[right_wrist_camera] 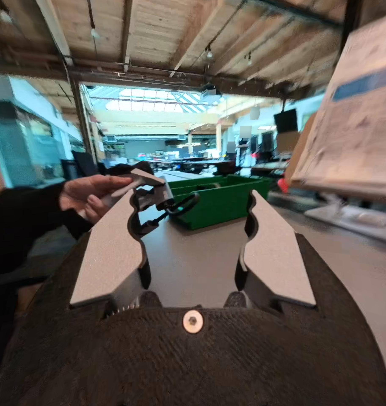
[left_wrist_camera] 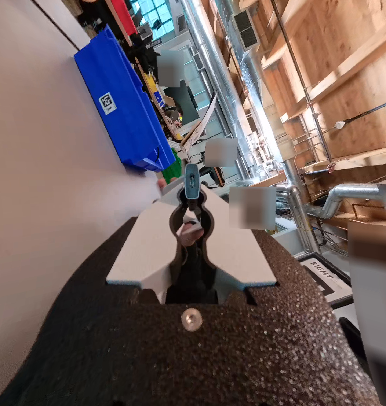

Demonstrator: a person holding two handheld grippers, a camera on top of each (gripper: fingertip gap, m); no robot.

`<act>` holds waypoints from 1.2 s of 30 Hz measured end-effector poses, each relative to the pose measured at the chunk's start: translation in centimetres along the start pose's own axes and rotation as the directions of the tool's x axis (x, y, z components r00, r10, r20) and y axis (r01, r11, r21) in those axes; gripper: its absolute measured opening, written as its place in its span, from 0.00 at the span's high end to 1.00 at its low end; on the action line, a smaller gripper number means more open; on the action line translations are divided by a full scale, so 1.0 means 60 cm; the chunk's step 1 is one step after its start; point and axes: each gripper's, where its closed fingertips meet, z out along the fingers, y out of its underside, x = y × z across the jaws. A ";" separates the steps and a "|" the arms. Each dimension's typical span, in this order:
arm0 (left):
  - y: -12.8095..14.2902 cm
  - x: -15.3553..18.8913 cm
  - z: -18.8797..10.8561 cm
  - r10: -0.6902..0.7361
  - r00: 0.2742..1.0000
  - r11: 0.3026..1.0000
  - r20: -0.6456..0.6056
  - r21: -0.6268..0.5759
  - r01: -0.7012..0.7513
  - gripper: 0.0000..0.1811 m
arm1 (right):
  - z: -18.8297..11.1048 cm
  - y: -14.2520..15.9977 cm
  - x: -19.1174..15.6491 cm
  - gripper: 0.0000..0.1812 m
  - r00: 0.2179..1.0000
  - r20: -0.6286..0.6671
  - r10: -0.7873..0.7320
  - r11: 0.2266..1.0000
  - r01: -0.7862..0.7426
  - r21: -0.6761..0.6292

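Note:
My left gripper (left_wrist_camera: pixel 191 194) is shut on a small padlock (left_wrist_camera: pixel 191 183), with its grey-blue keyhole end pointing away from the camera. The view is rolled sideways, with the table (left_wrist_camera: pixel 33 153) at the left. In the right wrist view the left gripper (right_wrist_camera: pixel 153 186) shows at the left, with a hand (right_wrist_camera: pixel 88 195) in a black sleeve against it. It holds the silver padlock (right_wrist_camera: pixel 165 195) over the table, and the black shackle (right_wrist_camera: pixel 186 204) hangs toward a green bin (right_wrist_camera: pixel 214 204). My right gripper (right_wrist_camera: pixel 192 195) is open and empty, just right of the padlock.
A blue bin (left_wrist_camera: pixel 121 105) with a square tag lies on the table, with the green bin (left_wrist_camera: pixel 172 170) beyond it. The grey table (right_wrist_camera: pixel 187 252) stretches ahead. A large cardboard box (right_wrist_camera: pixel 352 109) stands at the right. Desks and ducts fill the background. My right fingertips sit around 9 centimeters from my left ones.

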 end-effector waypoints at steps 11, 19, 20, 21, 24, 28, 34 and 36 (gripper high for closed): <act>0.023 -0.044 0.049 -0.004 0.994 0.997 0.111 -0.080 0.013 0.97 | 0.024 0.041 -0.035 0.63 0.812 -0.024 -0.583 0.801 0.570 -0.184; 0.044 -0.049 0.063 0.037 0.993 0.987 0.109 -0.158 -0.019 0.96 | 0.014 0.075 -0.016 0.70 0.876 0.017 -0.481 0.848 0.470 -0.244; 0.046 -0.049 0.064 0.039 0.993 0.986 0.108 -0.166 -0.021 0.96 | 0.013 0.079 -0.018 0.72 0.878 0.032 -0.478 0.848 0.470 -0.246; 0.048 -0.049 0.066 0.045 0.993 0.984 0.108 -0.175 -0.025 0.96 | 0.012 0.081 -0.019 0.74 0.877 0.040 -0.479 0.846 0.473 -0.245; 0.042 -0.057 0.067 0.047 0.992 0.986 0.119 -0.163 -0.027 0.97 | 0.011 0.075 -0.020 0.67 0.871 0.045 -0.490 0.845 0.487 -0.220; -0.010 -0.039 0.047 0.011 0.998 1.000 0.069 -0.030 -0.009 0.96 | -0.019 0.027 0.031 0.52 0.908 -0.086 -0.409 0.906 0.393 -0.157; -0.004 0.014 0.058 -0.060 0.997 0.997 -0.041 -0.060 0.057 0.97 | -0.031 0.053 0.023 0.50 0.932 0.043 -0.361 0.903 0.361 -0.232; 0.013 0.024 0.076 -0.101 0.993 0.991 -0.066 -0.091 0.094 0.97 | -0.018 0.046 0.004 0.54 0.936 0.061 -0.348 0.919 0.353 -0.175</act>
